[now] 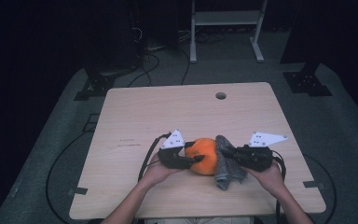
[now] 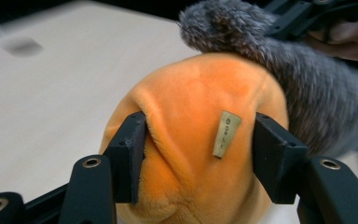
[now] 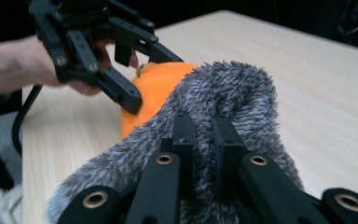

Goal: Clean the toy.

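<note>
An orange plush toy (image 1: pixel 204 155) lies near the table's front middle. My left gripper (image 1: pixel 196 152) comes at it from the left. In the left gripper view the two jaws press into the plush (image 2: pixel 200 112) on both sides of a small sewn tag (image 2: pixel 226 134), and the left pad dents the fabric. A grey furry cloth (image 1: pixel 224 169) drapes against the toy's right side. My right gripper (image 1: pixel 227 152) is shut on a fold of that cloth (image 3: pixel 233 88), with its jaws (image 3: pixel 203 140) nearly together in the fur. The orange toy (image 3: pixel 161 79) lies just behind the cloth.
The pale wooden table (image 1: pixel 168 112) has a round hole (image 1: pixel 221 95) near its far edge. A white metal stand (image 1: pixel 226 28) and black cables (image 1: pixel 144 65) are on the grey floor beyond. Both forearms enter from the bottom.
</note>
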Demonstrator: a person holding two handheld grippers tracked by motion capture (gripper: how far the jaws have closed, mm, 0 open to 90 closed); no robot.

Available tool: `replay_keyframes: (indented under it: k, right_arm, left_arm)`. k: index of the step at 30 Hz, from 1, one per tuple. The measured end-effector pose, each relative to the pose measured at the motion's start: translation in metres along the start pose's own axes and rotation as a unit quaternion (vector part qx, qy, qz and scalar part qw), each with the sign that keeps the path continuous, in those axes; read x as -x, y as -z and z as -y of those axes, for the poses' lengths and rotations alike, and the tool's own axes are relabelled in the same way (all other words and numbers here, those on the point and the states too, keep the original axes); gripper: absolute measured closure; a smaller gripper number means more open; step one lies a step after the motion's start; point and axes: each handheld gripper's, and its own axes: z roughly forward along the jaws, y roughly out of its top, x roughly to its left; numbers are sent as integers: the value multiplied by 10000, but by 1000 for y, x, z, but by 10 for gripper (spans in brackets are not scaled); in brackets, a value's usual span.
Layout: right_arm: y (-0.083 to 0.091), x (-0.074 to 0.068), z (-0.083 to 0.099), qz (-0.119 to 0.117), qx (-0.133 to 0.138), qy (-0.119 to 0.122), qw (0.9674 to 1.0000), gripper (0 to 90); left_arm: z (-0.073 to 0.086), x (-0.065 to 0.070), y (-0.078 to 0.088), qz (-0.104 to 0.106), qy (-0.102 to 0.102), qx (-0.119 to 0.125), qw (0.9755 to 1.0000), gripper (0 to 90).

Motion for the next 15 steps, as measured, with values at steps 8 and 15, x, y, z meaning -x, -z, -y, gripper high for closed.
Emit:
replay_keyframes:
  k: [8,15]
  right_arm:
    - [-27,-17,4,-43,-394,366,9985,818]
    - [-34,-21,-3,-142,-432,413,9981,821]
  left_arm:
    - [15,6,-3,10,-209,-434,9988,368]
    - [18,-9,8,514,337,-249,9978,315]
